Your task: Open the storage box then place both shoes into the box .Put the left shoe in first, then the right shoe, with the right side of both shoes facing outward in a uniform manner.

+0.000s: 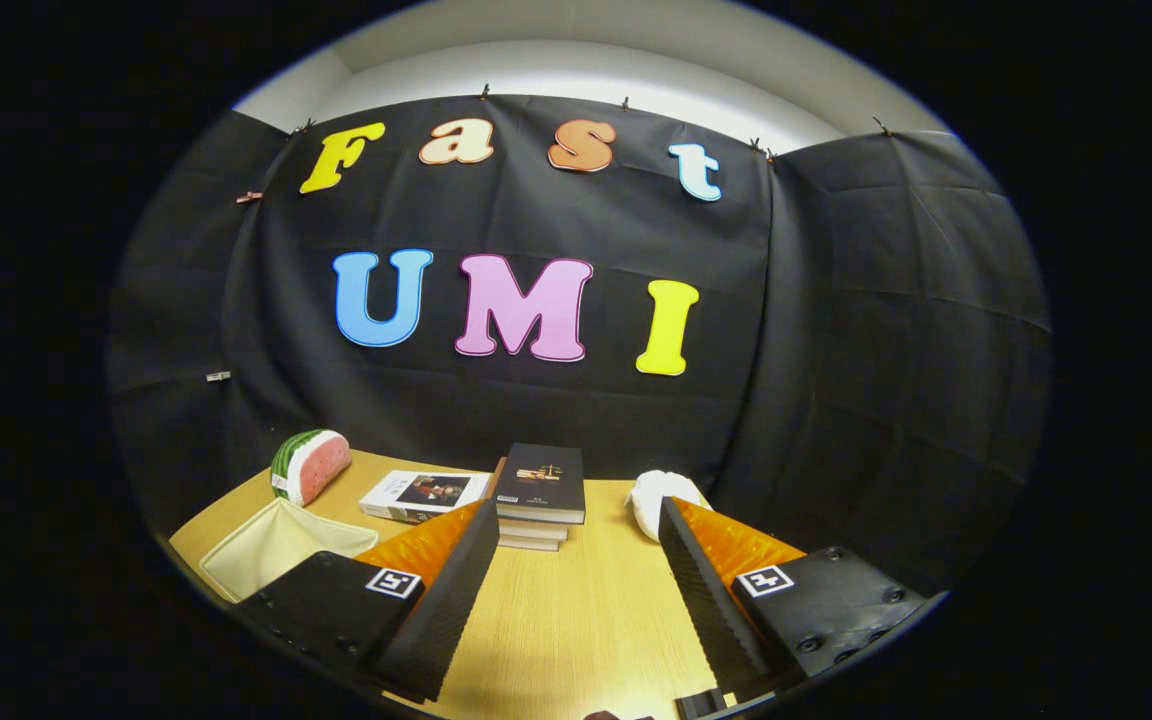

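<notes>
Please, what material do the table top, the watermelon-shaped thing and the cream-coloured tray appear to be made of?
With the gripper open over it, the table looks like light wood or wood-look laminate: fine straight grain, mild sheen. The watermelon slice seems soft foam or plush, matte with rounded edges. The cream tray looks like fabric or thin plastic; its walls sag slightly.

A staged recording booth: black cloth wall (536,400) clipped up behind a wooden desk (576,620), props on it — stacked books (539,495), a watermelon-slice toy (309,465).
</notes>
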The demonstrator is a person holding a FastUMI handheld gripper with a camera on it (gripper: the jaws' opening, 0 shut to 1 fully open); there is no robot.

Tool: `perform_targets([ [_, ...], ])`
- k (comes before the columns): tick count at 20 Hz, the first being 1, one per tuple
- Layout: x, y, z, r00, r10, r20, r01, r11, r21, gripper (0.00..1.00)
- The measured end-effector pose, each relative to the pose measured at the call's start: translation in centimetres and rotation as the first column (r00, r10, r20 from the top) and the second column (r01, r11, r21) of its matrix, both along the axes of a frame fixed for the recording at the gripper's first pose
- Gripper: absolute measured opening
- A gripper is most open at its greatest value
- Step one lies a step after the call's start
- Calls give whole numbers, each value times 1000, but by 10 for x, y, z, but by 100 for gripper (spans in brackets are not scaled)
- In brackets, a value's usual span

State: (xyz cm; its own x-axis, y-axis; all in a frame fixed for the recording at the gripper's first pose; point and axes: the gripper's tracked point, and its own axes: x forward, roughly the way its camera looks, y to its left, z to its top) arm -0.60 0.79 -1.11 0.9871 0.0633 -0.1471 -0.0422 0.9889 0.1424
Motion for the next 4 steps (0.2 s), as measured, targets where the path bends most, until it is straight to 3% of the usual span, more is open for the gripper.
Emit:
perform_targets([
  [4,-1,5,-1,1000,10,-3,-10,1000,-6,98],
])
